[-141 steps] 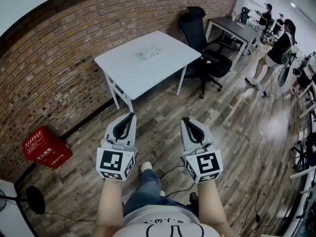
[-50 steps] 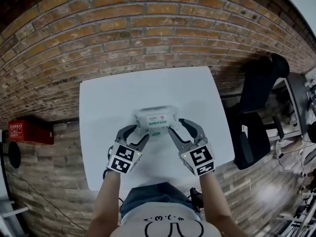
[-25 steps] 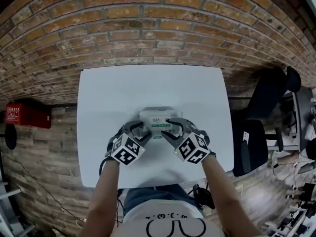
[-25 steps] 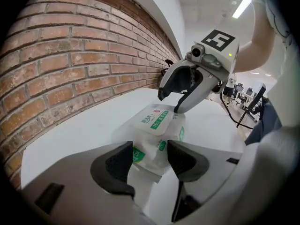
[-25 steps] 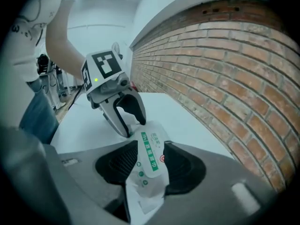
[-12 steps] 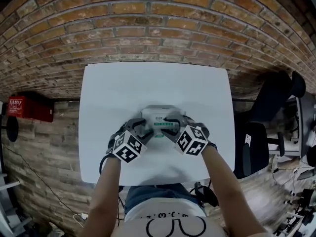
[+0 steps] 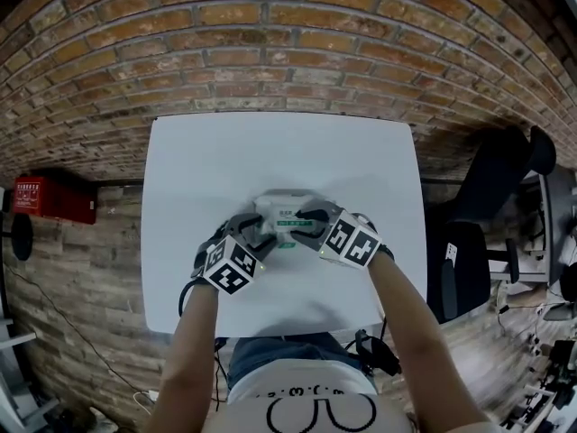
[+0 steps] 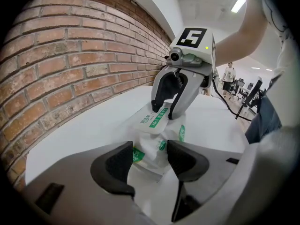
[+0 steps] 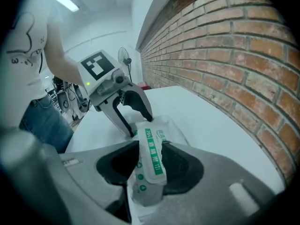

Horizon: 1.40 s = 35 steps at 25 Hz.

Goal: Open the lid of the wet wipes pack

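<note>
While the wet wipes pack [image 7: 285,207] lies near the middle of the white table [image 7: 270,152], toward the person's edge, 2 grippers work on it. The left gripper [image 8: 150,153] pinches the crumpled film at one end, anchoring it. The right gripper [image 9: 150,162] has just been closing its jaws, which now press either side of the flip lid [image 8: 154,118] standing between them. The pack looks light and soft, with slippery, easily squashed film. Only the lid seems stiff, so its free edge is probably the best place to pull, gently, or the whole pack may lift.
</note>
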{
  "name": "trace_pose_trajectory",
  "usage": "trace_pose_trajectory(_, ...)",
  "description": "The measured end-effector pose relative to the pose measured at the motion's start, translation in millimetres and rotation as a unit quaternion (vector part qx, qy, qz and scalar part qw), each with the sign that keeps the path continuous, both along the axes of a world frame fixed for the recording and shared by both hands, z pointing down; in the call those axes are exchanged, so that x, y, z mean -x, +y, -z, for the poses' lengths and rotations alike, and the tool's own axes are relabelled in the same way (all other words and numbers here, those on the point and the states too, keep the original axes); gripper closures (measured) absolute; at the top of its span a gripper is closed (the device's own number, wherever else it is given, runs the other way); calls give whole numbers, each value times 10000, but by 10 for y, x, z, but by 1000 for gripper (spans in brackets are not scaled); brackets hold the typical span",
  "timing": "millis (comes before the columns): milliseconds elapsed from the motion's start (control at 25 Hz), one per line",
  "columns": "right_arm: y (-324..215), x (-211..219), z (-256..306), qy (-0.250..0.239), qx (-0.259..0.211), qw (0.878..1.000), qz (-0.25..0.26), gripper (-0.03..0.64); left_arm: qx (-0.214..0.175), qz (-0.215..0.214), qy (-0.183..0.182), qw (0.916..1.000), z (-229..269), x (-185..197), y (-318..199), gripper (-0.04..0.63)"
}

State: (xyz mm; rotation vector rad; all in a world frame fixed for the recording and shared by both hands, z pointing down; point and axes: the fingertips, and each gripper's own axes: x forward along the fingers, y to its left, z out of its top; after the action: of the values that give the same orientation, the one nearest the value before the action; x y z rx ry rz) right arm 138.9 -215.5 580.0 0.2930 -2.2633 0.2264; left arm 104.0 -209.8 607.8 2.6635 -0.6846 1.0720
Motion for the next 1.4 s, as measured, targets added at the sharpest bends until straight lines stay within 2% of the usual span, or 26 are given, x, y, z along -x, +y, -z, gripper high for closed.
trace_pose_trajectory(280, -34, -60, 0, -229, 377, 9988, -234, 477, 1, 6, -22, 10000, 0, -6, 6, 368)
trace_pose_trajectory(880, -3, -39, 57, -422, 298, 9985, -182, 515, 38, -85, -59, 9999, -8, -16, 7, 368)
trace_pose_trajectory(960, -47, -42, 85, -497, 168, 9981, -331, 523, 39, -99, -77, 9999, -12, -14, 9, 368)
trace_pose_trajectory(1040, -192, -74, 155, -654, -127, 9952, -711, 615, 25, -126, -105, 9999, -20, -11, 10, 368)
trace_pose_trajectory(1120, -294, -104, 212, -728, -229, 9931, -896, 615, 9, -138, -117, 9998, -24, -9, 10, 368)
trace_pose_trajectory(1280, -155, -91, 214, -373, -268, 9984, -323, 607, 25, -142, -132, 9998, -22, -15, 14, 368)
trace_pose_trajectory(1400, 33, -37, 128, -57, -380, 9989, 267, 513, 35, -151, -126, 9998, -26, -14, 12, 368)
